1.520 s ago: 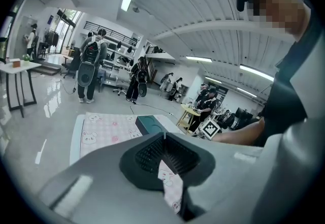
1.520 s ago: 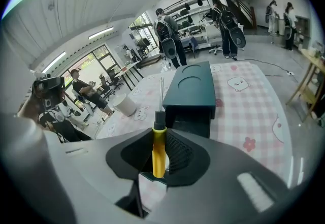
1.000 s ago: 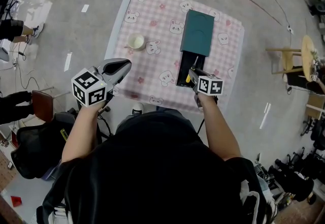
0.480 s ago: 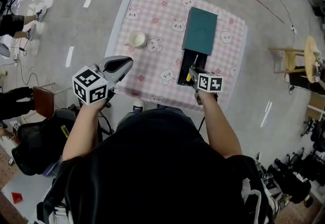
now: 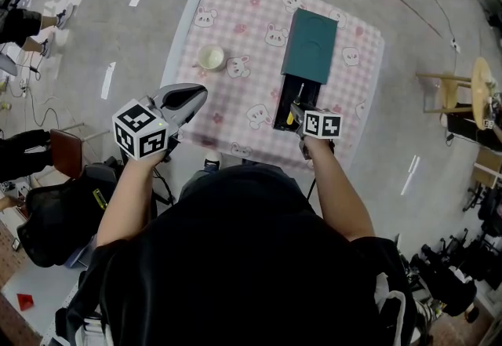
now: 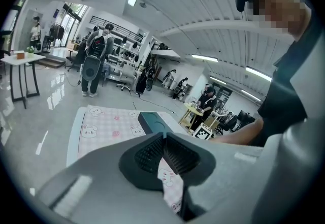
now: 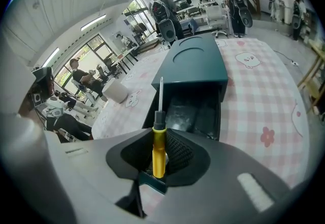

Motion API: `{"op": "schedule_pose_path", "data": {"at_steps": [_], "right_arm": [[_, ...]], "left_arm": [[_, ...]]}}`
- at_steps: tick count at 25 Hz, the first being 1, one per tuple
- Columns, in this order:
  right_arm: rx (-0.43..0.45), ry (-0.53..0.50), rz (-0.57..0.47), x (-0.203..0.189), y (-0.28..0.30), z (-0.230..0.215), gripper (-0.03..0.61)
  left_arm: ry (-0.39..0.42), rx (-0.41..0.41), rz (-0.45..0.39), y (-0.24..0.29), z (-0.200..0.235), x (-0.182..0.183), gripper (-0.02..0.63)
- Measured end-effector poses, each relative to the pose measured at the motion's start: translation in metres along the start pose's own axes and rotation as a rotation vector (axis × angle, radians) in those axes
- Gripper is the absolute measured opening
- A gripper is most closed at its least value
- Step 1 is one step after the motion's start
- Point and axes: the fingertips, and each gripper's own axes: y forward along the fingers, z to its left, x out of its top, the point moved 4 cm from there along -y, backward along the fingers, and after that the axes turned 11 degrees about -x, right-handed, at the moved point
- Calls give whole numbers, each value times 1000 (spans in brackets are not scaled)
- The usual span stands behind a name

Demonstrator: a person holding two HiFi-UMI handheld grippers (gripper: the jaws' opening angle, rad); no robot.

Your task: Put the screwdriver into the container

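One pink checked counter (image 5: 227, 38) is carrying a teal container (image 5: 310, 45) toward its right edge, with its dark open end facing the near edge. Over the last second the right gripper (image 7: 160, 134) has been creeping slightly forward. Its fingers are pinching the yellow-handled screwdriver (image 7: 158, 152), whose shaft is now pointing into that opening, so insertion is probably about to begin. The left gripper (image 6: 163, 137) is staying off the near left corner, fingers pressed together on nothing. A small cup (image 5: 210, 58) is sitting near the left edge, leaving open room.

The yellow-handled screwdriver (image 7: 158, 147) points its shaft toward the teal container's (image 7: 195, 63) open black tray (image 7: 195, 114).
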Motion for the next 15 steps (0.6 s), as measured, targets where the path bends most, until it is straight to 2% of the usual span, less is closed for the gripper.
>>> {"op": "schedule_pose_path", "data": {"at_steps": [15], "right_arm": [[-2, -5, 62, -3, 18, -4, 107]], "left_arm": [[-28, 18, -8, 3, 7, -3, 20]]}}
